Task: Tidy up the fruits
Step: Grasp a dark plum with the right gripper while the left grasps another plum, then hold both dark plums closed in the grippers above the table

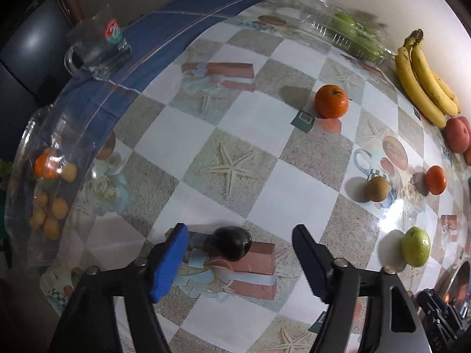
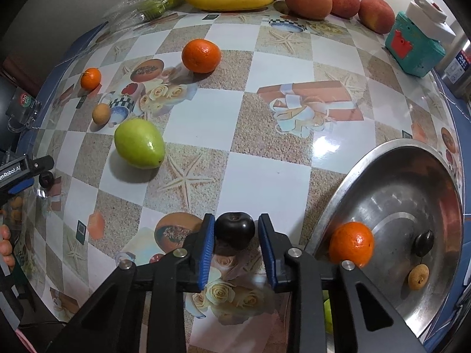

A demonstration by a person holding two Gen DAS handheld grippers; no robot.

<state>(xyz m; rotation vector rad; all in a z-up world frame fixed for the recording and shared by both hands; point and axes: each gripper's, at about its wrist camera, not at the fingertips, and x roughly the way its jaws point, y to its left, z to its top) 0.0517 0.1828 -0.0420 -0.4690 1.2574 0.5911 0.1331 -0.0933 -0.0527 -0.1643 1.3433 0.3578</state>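
Left tongs (image 1: pixel 240 260) wide around one dark plum (image 1: pixel 232 242); right tongs (image 2: pixel 235 250) narrowly bracketing another (image 2: pixel 234 229).

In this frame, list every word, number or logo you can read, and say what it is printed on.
"enRobot.AI", cut off at the left edge, on the left gripper body, seen from the right wrist.
"24" on the label of the metal canister at the far right; the smaller print is unreadable.
Red and green round logo on the packet in the glass mug: too blurred to read.
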